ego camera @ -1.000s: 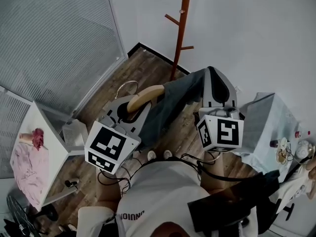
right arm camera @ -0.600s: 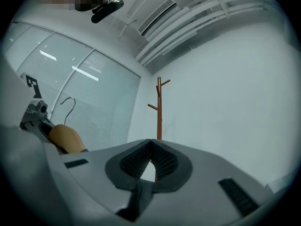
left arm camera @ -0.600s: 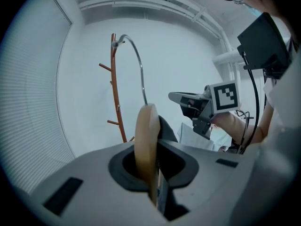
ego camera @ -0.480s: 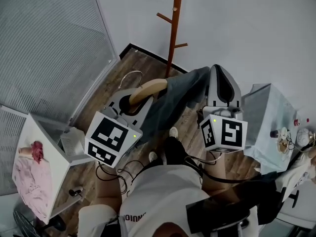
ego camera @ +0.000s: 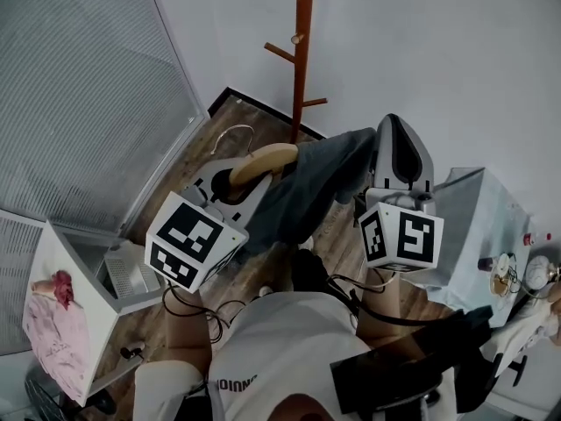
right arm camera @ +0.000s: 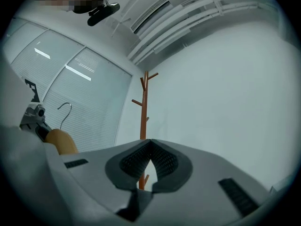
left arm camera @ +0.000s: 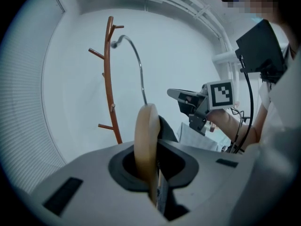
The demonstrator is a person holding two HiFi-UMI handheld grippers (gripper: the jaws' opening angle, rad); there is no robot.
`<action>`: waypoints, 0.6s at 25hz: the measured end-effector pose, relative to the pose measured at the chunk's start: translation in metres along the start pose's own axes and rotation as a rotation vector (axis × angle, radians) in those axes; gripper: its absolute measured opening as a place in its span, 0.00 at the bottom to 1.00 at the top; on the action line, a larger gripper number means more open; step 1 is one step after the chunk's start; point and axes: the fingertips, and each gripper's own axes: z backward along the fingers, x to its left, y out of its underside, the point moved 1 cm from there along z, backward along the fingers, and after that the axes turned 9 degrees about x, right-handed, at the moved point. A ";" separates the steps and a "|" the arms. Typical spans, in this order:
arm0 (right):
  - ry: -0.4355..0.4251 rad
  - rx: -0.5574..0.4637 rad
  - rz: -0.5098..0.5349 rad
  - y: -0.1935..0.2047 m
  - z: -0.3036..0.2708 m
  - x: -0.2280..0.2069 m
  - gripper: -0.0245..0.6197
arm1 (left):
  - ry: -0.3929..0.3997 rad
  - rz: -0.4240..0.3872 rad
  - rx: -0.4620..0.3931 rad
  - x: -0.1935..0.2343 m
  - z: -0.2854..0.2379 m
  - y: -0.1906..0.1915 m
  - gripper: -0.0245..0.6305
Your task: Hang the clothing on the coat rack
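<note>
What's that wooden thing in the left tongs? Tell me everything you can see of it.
It is a clothes hanger of pale, smooth wood with a thin, curved metal hook. The left tongs are shut on its wooden body and hold it in the air, short of the coat rack and not touching it. A dark grey garment is draped over it and hangs down.

The coat rack (ego camera: 301, 60) is smooth red-brown wood. The hanger (ego camera: 263, 160) is pale, smooth wood with a shiny metal hook (left arm camera: 140, 69). The clothing (ego camera: 307, 187) is soft, dull grey cloth. The floor (ego camera: 250, 112) is wood planks.
</note>
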 end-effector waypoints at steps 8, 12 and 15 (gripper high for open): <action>-0.035 0.010 -0.014 0.004 -0.067 -0.047 0.07 | 0.017 0.026 0.012 0.030 -0.056 -0.025 0.10; -0.053 0.004 -0.017 0.002 -0.092 -0.067 0.07 | -0.001 0.025 0.018 0.042 -0.079 -0.037 0.11; -0.078 0.007 -0.011 0.003 -0.110 -0.079 0.07 | -0.016 0.036 0.031 0.053 -0.097 -0.041 0.11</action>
